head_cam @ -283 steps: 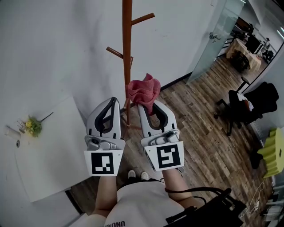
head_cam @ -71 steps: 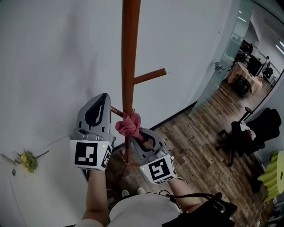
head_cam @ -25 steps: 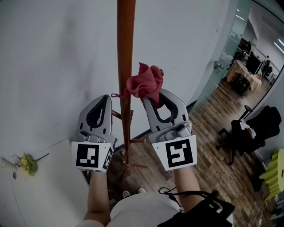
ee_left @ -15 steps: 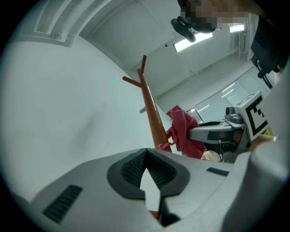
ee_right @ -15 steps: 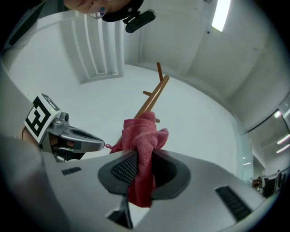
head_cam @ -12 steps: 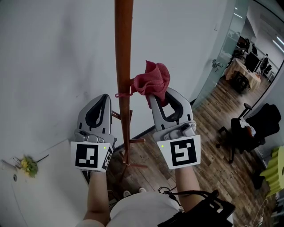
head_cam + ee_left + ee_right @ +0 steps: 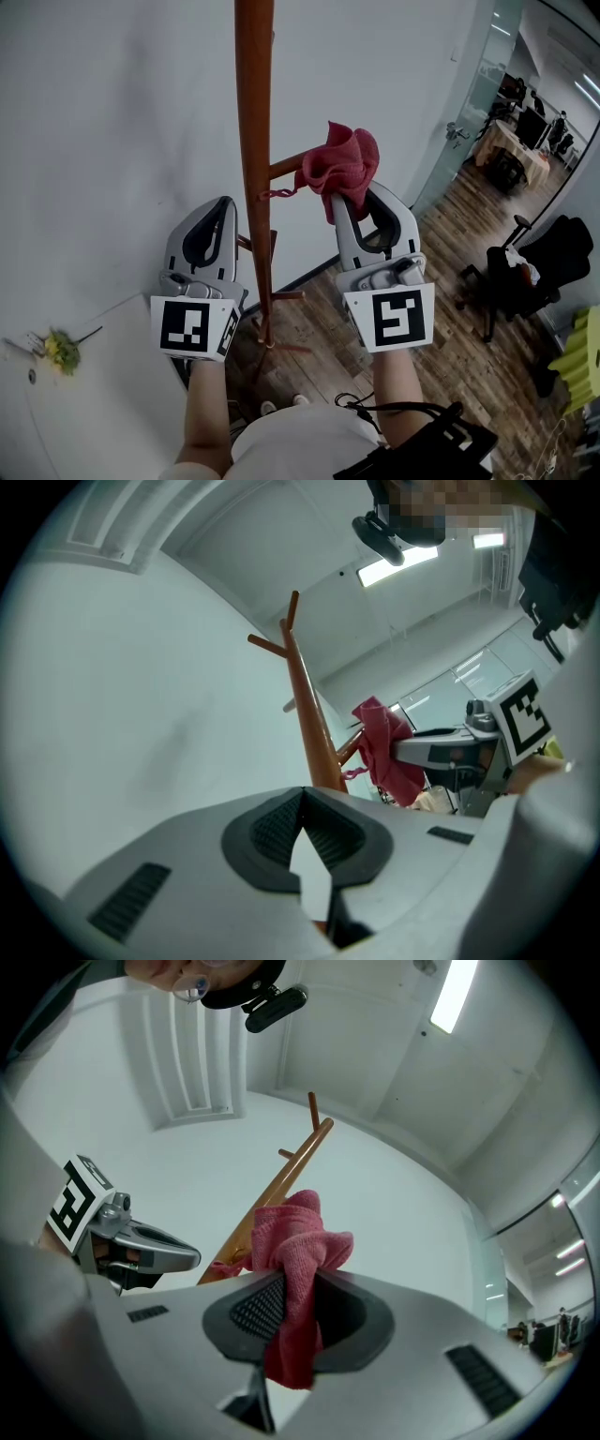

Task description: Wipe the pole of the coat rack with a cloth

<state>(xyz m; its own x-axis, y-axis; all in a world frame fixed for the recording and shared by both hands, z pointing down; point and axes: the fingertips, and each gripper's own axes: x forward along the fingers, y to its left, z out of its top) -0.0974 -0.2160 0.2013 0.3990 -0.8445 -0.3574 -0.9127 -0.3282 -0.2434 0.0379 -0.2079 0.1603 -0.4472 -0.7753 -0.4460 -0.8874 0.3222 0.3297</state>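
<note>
The brown wooden pole (image 7: 253,141) of the coat rack rises through the middle of the head view, with pegs branching off it. My right gripper (image 7: 349,195) is shut on a bunched red cloth (image 7: 341,167), held just right of the pole beside a peg (image 7: 287,165); a loose thread of the cloth reaches toward the pole. In the right gripper view the cloth (image 7: 295,1251) sticks out between the jaws, with the pole (image 7: 277,1185) behind it. My left gripper (image 7: 222,208) sits left of the pole, lower down, shut and holding nothing. The left gripper view shows the pole (image 7: 307,719) and the cloth (image 7: 384,752).
A white wall stands right behind the rack. A white table (image 7: 84,394) with a small yellow flower bunch (image 7: 58,349) is at lower left. A glass door (image 7: 469,103) and an office chair (image 7: 516,281) on wood floor are at right.
My right gripper has carried the cloth up and away to the right, off the pole. The left gripper has stayed where it was.
</note>
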